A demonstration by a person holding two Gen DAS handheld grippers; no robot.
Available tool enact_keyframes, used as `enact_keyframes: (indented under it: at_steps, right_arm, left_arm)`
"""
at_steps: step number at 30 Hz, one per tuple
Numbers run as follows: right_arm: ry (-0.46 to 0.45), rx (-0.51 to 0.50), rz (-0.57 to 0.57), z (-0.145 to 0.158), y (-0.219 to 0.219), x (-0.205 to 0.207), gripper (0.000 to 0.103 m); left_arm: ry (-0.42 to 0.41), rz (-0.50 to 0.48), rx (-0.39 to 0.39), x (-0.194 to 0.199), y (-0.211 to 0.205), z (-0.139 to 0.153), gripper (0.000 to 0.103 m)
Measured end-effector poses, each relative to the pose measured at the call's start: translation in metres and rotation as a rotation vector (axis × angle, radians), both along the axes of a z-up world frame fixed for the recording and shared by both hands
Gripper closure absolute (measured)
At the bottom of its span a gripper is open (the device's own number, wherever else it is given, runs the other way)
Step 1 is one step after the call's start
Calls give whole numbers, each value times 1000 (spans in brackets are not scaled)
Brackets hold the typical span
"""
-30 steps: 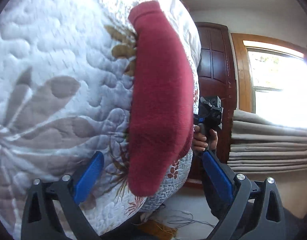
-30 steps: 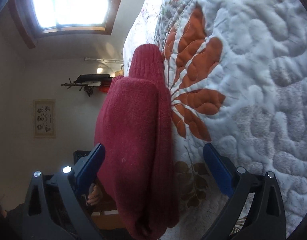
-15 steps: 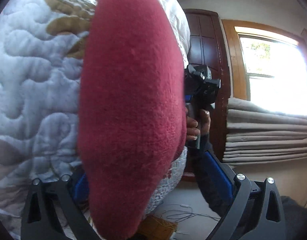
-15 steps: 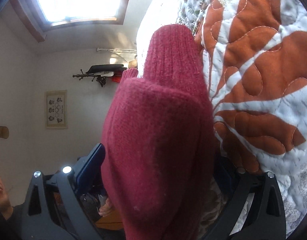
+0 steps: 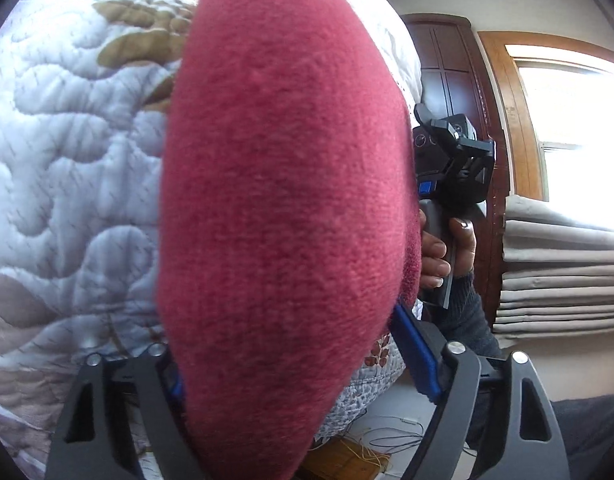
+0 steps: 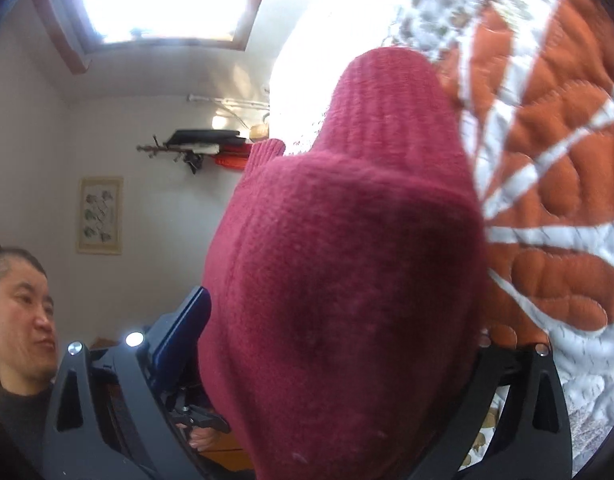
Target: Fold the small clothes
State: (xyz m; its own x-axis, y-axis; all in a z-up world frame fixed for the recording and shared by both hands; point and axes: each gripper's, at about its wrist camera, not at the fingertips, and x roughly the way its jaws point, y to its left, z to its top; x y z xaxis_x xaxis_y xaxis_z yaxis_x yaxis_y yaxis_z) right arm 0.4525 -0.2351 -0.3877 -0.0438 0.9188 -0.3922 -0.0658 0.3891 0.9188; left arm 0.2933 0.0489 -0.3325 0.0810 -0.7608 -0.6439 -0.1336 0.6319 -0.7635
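- The dark red knitted garment point(image 5: 283, 216) is lying on the quilted bedspread point(image 5: 75, 168), filling the middle of both wrist views.
- The left gripper point(image 5: 299, 372) is straddling the garment's near end with jaws apart; whether its pads are pressing the knit, I cannot tell.
- The right gripper point(image 6: 339, 344) is spread around the opposite end, its ribbed cuff point(image 6: 391, 92) pointing to twelve o'clock; its grip likewise cannot be told.
- In the left view, a hand point(image 5: 447, 248) at three o'clock is gripping the right gripper's handle.

Garment point(image 5: 283, 216) on quilt point(image 5: 67, 168), between tools
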Motion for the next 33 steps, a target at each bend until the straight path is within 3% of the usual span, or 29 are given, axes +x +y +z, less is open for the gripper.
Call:
enact_keyframes:
  at_steps: [2,6,14,17,23,27,29,31,33]
  right_arm:
    - [-6,-7,-3,3,-2,0,7]
    - [-25,-38,-23,14,-10,-7,29]
    - [-33,-87,-17,10,-13,-3,29]
    - [-65,-66,-15,26,-13,-11,45]
    - [-30,-60,-2,15,-5,-7,36]
    - [-35,-24,5,18,-7,-6,50]
    - [-33,-46,13,17,-4,-4,48]
    - [2,-35,17,11,4,0,40]
    - [-13,-47,21,15,12,2,46]
  left_arm:
    - [14,5,-15,-1,0,-5,30]
    - [29,-4,-27,0,5,-7,32]
    - [39,-12,6,6,3,-1,37]
    - [34,-20,24,1,2,3,44]
    - [26,-21,22,1,0,2,45]
    - [25,-24,15,0,1,1,45]
    - [24,-26,8,0,1,0,47]
    - [27,-32,9,1,3,-4,49]
    - [25,-36,18,2,2,-2,50]
